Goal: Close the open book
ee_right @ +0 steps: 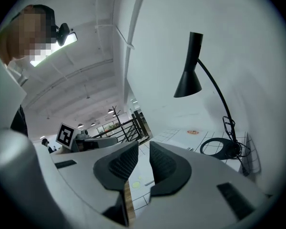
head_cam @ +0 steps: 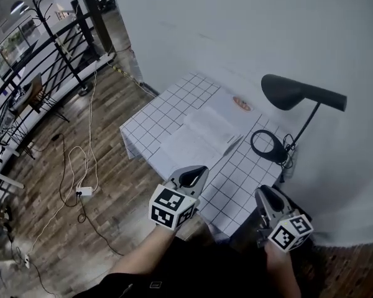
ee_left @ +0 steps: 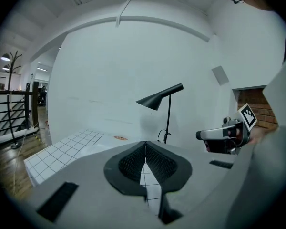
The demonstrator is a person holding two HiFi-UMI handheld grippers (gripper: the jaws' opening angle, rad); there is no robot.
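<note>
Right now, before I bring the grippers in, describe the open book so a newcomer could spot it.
Find the table covered in a white grid-lined cloth against the white wall. The open book lies flat near its middle, left of the black desk lamp in the head view. Unlike the small orange disc beyond it, it is a wide, pale spread of pages.

Book (head_cam: 202, 136): open, lying flat, pages up, on white grid-patterned table (head_cam: 168, 107). Position: middle of tabletop. Pages white, print too small to read. Spread runs diagonally, near-left to far-right; near-left leaf ends close to table's near edge. Thicker block of pages at centre, dark edge along its right side. Orange round mark (head_cam: 241, 103) on white surface at far end; cannot tell whether part of book.
</note>
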